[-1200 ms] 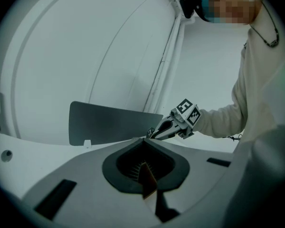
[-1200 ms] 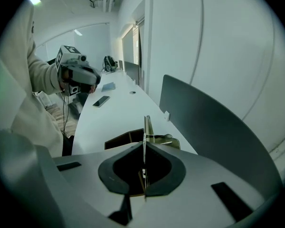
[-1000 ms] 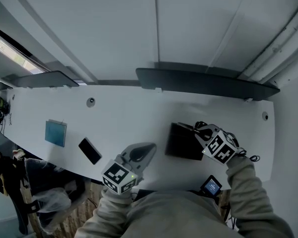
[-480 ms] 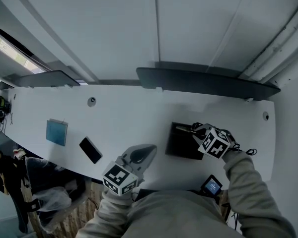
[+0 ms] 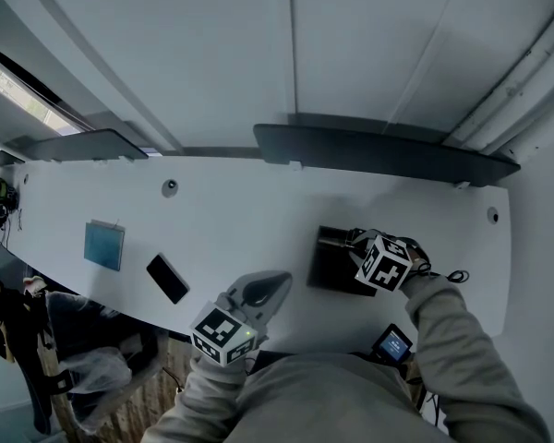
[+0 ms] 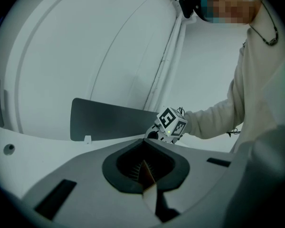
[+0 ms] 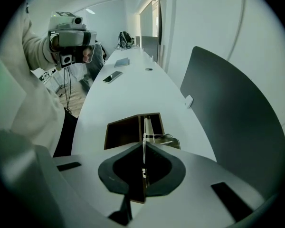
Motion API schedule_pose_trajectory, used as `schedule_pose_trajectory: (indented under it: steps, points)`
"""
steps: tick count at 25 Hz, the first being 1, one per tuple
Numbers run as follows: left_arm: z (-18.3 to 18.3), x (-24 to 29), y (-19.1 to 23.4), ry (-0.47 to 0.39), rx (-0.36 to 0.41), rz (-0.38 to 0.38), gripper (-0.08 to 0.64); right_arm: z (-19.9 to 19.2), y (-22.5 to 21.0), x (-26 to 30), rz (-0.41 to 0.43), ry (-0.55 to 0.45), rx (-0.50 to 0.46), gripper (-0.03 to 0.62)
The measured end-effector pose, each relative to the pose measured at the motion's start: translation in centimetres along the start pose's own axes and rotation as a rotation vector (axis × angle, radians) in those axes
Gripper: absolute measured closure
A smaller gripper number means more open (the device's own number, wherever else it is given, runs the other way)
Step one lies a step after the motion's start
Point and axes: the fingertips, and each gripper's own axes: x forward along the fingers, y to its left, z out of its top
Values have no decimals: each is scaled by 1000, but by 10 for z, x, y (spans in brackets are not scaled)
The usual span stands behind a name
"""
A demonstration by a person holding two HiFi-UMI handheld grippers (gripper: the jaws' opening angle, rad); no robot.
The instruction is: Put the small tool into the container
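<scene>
A black open-top container (image 5: 328, 268) sits on the white table (image 5: 240, 220) at the front right. My right gripper (image 5: 354, 242) points steeply down over the container's right part. In the right gripper view the gripper (image 7: 143, 145) is shut on a small, thin silver tool (image 7: 146, 127), whose tip hangs over the dark container (image 7: 123, 133). My left gripper (image 5: 279, 278) rests near the table's front edge, left of the container, shut with nothing in it. In its own view the left gripper (image 6: 145, 161) faces the right gripper's marker cube (image 6: 172, 123).
A black phone (image 5: 167, 280) and a blue square pad (image 5: 103, 246) lie at the table's left. Dark curved panels (image 5: 379, 155) stand along the back edge. A small device with a lit screen (image 5: 393, 346) sits below the front edge. A person's cream sleeve (image 5: 462, 340) carries the right gripper.
The right gripper has moved left and downward with the tool, from the container's right edge to over its inside. The left gripper has stayed in place.
</scene>
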Motion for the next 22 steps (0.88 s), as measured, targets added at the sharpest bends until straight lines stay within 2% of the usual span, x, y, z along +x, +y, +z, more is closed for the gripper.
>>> schedule_pose_trajectory:
  steps: [22]
  points:
    - [-13, -9, -6, 20, -19, -17, 558, -15, 1, 31, 28, 47, 15, 569]
